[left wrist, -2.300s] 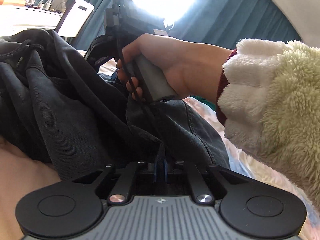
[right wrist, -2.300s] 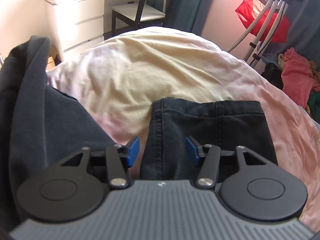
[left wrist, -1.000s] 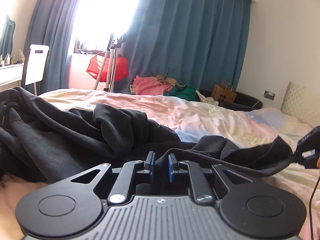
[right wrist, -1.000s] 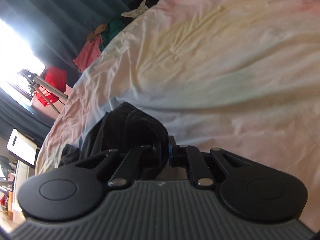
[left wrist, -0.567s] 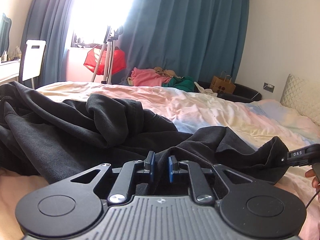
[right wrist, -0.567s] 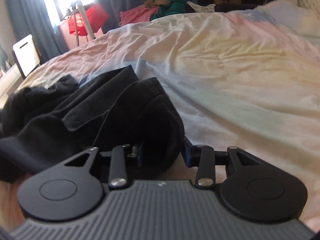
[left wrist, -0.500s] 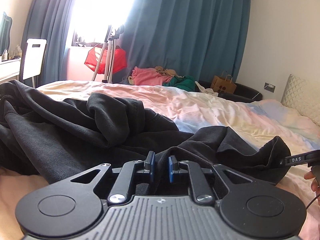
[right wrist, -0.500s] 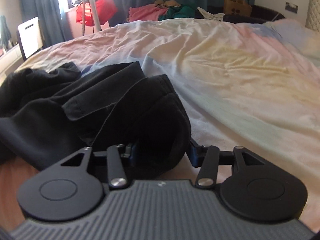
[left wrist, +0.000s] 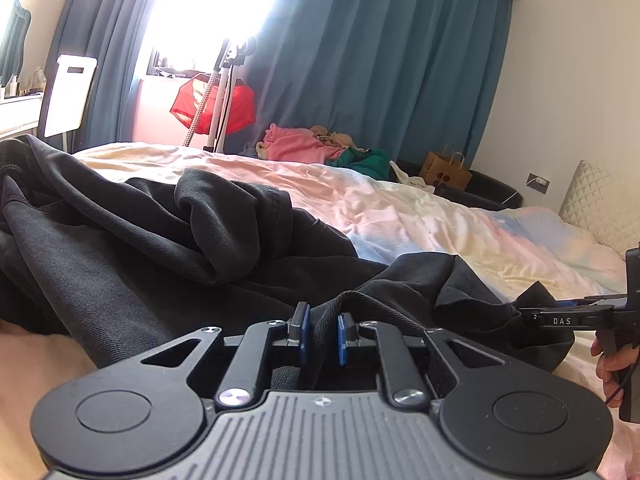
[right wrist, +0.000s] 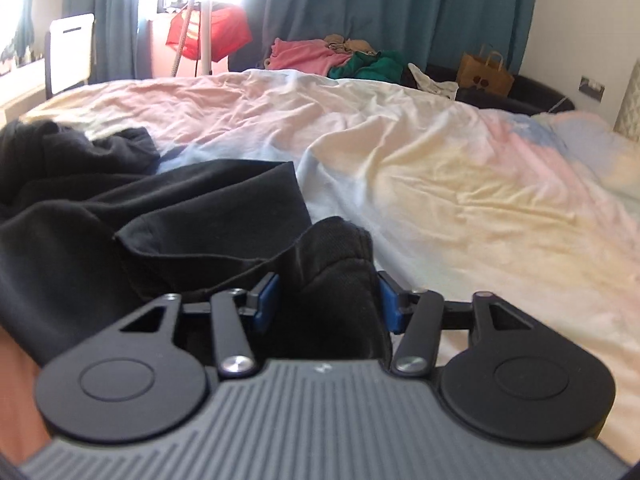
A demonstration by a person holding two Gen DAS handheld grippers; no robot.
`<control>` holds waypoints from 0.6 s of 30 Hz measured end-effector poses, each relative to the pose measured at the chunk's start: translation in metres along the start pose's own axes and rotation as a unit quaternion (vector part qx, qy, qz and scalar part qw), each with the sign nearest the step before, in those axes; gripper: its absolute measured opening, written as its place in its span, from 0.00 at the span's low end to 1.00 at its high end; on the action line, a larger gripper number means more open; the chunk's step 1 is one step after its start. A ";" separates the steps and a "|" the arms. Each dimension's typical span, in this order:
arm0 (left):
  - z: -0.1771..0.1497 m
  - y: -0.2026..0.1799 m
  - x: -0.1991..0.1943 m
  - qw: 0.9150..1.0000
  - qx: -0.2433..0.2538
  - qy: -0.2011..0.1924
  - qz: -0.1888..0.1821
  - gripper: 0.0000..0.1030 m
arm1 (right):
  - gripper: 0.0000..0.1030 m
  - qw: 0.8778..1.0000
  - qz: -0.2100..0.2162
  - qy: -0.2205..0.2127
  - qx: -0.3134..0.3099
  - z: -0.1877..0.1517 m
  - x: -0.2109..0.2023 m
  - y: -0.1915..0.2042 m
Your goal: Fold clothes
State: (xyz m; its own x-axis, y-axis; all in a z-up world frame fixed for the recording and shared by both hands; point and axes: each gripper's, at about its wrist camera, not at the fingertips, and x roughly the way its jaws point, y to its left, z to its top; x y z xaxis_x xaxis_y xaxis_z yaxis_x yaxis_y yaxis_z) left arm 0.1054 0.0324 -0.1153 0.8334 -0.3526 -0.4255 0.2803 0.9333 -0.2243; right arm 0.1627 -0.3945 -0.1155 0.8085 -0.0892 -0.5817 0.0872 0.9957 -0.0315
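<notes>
Your left tool [left wrist: 321,338] is clamped on a fold of the dark garment [left wrist: 132,256], which lies crumpled on the bed [left wrist: 420,216]. Your right tool [right wrist: 326,300] has its pads spread apart, with a bunched edge of the same garment [right wrist: 336,276] sitting loosely between them.

Teal curtains [left wrist: 360,60] frame a bright window [left wrist: 208,8]; a pastel-sheeted bed [right wrist: 440,152] fills the room, white chair [left wrist: 70,96] at left
</notes>
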 end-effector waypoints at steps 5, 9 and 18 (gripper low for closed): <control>0.001 0.003 0.003 1.000 -0.014 0.002 -0.001 0.15 | 0.09 0.996 0.010 -0.021 0.087 0.003 -0.004 -0.019; 0.004 0.008 -0.001 0.998 -0.052 -0.018 -0.026 0.15 | 0.09 0.970 -0.044 -0.069 0.230 -0.001 -0.018 -0.056; 0.000 -0.016 -0.002 0.999 0.019 -0.023 -0.036 0.19 | 0.09 0.846 -0.068 -0.013 0.528 -0.069 -0.012 -0.130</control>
State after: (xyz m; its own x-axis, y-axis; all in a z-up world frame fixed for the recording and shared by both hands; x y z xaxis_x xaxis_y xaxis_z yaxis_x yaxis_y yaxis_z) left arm 0.0997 0.0182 -0.1108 0.8307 -0.4168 -0.3691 0.3579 0.9076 -0.2194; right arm 0.1015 -0.5215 -0.1607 0.7604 -0.2146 -0.6130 0.6411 0.3989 0.6556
